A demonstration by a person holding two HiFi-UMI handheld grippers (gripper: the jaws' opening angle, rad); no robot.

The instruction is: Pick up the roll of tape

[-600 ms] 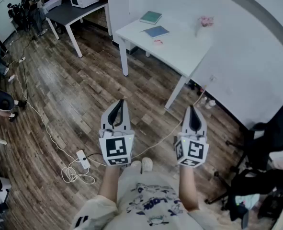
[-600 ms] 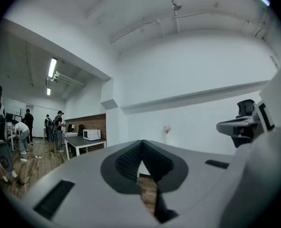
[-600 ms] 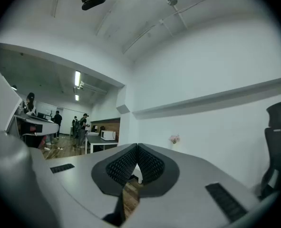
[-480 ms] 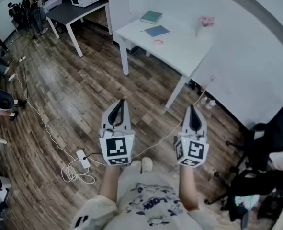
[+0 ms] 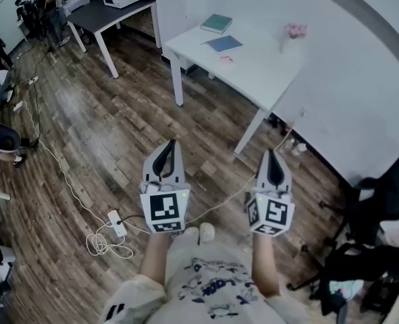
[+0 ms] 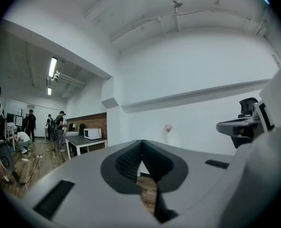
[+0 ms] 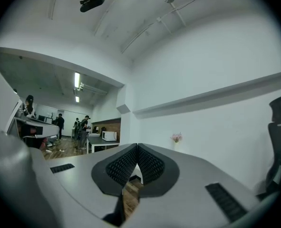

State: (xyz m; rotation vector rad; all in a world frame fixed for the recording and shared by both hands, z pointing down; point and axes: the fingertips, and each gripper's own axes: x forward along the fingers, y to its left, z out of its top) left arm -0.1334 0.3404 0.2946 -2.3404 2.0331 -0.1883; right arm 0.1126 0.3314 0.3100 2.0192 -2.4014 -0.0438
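There is a white table (image 5: 260,69), brown plank floor (image 5: 98,133), teal book (image 5: 216,23), blue book (image 5: 224,44)

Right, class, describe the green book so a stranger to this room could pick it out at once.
Start at the white table against the white wall. Two books lie at its far end. The green book is the farther one, lying beyond the blue book.

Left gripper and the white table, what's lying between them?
Only bare wood floor lies between the left gripper and the white table, as the head view shows.
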